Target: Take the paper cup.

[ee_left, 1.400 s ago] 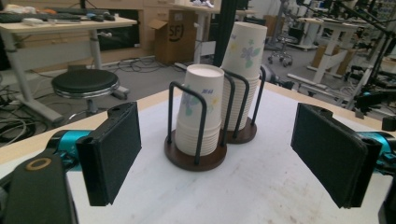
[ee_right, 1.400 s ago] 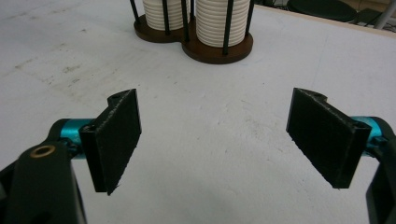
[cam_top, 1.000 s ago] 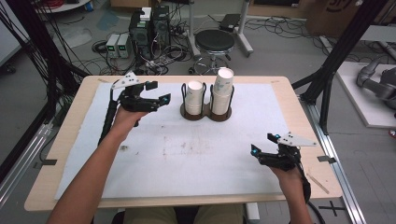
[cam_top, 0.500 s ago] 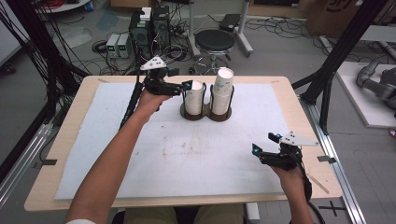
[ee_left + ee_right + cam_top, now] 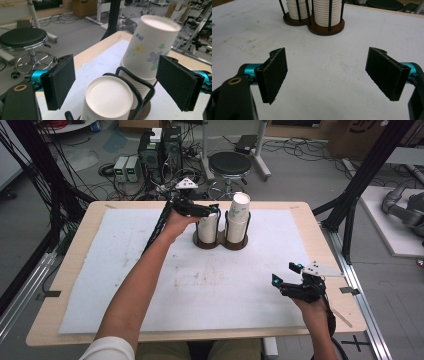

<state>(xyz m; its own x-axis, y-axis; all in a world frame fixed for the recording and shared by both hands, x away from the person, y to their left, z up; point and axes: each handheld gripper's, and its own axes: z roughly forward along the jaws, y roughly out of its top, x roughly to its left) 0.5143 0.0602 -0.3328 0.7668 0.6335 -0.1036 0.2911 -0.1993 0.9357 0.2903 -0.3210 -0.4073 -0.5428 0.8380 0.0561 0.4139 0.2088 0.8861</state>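
A dark wire cup holder (image 5: 220,241) on a round brown base stands at the back middle of the table, holding two stacks of upside-down white paper cups. The left stack (image 5: 207,226) (image 5: 107,100) is lower; the right stack (image 5: 239,215) (image 5: 147,47) is taller, and its flower-printed top cup leans. My left gripper (image 5: 212,211) (image 5: 117,82) hovers open over the left stack, its jaws to either side of the top cup without touching it. My right gripper (image 5: 285,276) (image 5: 328,75) is open and empty above the mat at the front right, facing the holder (image 5: 313,23).
A white mat (image 5: 125,265) covers most of the wooden table (image 5: 60,285). Behind the table stand a black stool (image 5: 229,165), electronics boxes (image 5: 160,145) and cables on the floor. Black frame posts (image 5: 365,175) rise at the right.
My left gripper has travelled right from the table's back left to just over the left cup stack. The right gripper has stayed in place.
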